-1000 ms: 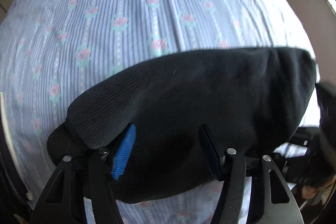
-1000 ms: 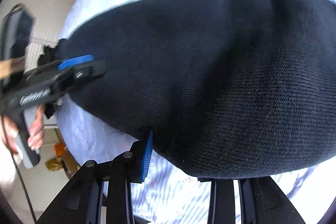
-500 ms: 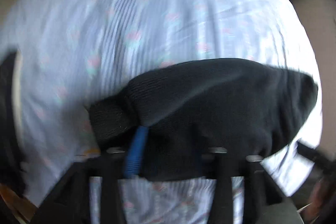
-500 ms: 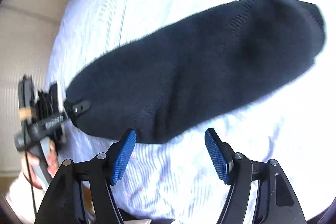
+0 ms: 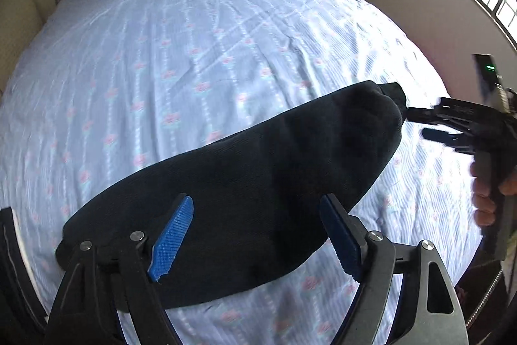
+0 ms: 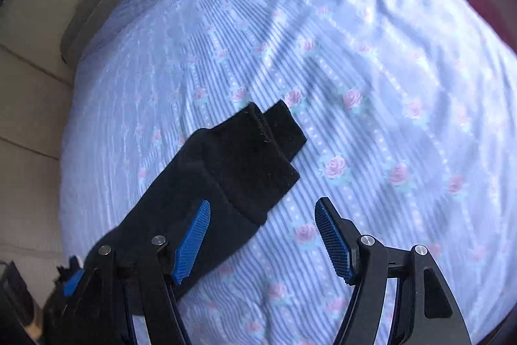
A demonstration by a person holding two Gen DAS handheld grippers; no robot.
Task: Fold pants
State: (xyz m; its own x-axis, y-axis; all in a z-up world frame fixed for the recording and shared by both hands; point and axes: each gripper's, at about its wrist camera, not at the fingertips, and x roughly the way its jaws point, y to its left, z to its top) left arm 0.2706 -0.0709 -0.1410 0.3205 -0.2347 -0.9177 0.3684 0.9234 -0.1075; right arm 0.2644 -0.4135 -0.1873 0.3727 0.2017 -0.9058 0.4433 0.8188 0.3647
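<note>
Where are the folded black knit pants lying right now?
The folded black knit pants lie on the blue floral striped bedsheet, near the bed's front edge; in the right wrist view their cuffed end sits left of centre.

No lettering, label, brand mark or numeral can be read in either wrist view.
</note>
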